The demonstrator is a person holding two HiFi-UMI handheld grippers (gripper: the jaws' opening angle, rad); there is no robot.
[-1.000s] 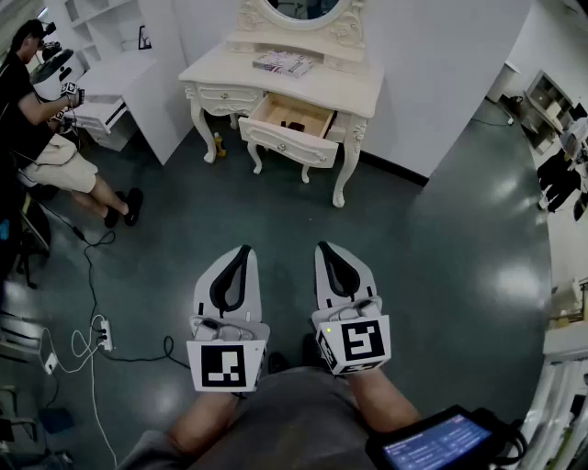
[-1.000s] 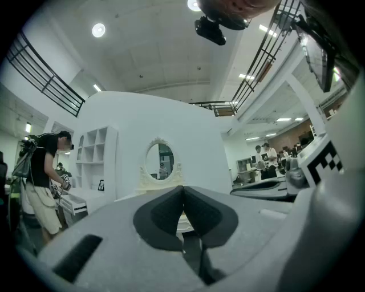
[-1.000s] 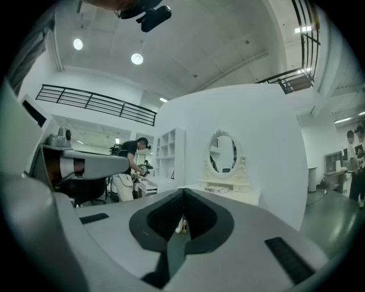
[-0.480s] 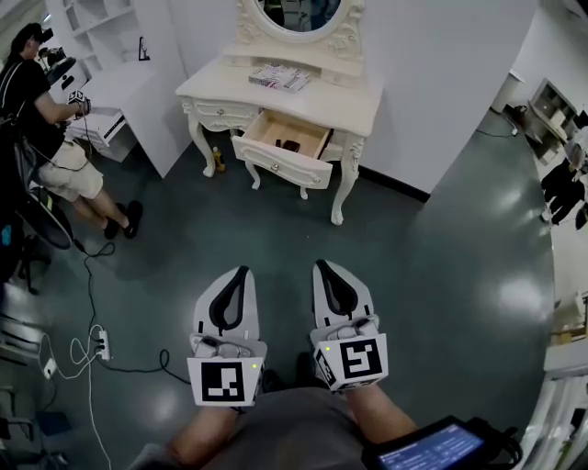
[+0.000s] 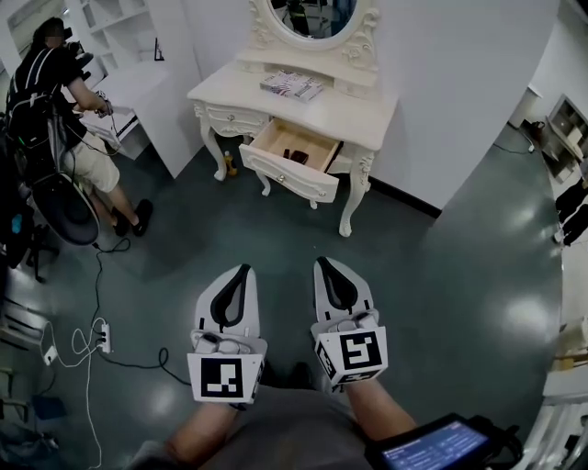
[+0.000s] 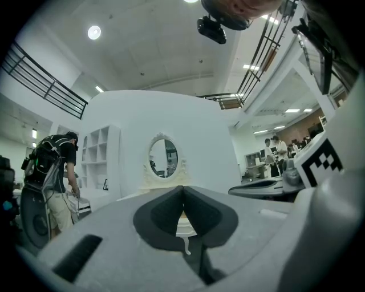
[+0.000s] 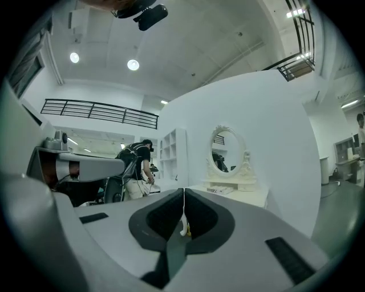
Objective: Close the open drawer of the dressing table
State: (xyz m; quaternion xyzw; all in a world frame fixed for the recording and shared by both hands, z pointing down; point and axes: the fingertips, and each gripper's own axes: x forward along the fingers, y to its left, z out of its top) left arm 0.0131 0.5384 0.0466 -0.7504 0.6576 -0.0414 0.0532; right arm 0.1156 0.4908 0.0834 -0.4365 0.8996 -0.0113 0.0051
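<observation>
- Drawer [image 5: 292, 158] stands pulled out from the front of the dressing table [image 5: 354, 108]. It is ahead of your 2 grippers and well apart from them. A small dark item [image 5: 296, 156] lies inside it.
- Your left gripper [image 5: 243, 271] and right gripper [image 5: 322, 264] sit side by side low in the head view, tips aimed toward the table. The drawer lies roughly between the lines they point along.
- Left gripper: jaws pressed together, nothing between them. Its own view shows a sliver of the pale table past the tips.
- Right gripper: jaws likewise together and empty.
- The table top carries a stack of printed matter [image 5: 292, 85] just in front of the oval mirror [image 5: 312, 16].
- The table backs onto a white partition wall [image 5: 459, 83].
- The floor [image 5: 441, 275] is dark, glossy grey-green with patches of glare.
- 1 person [image 5: 55, 101] stands at far left beside white shelving [image 5: 119, 23], back toward you.
- A power strip [image 5: 103, 336] with white cables lies on the floor to your left.
</observation>
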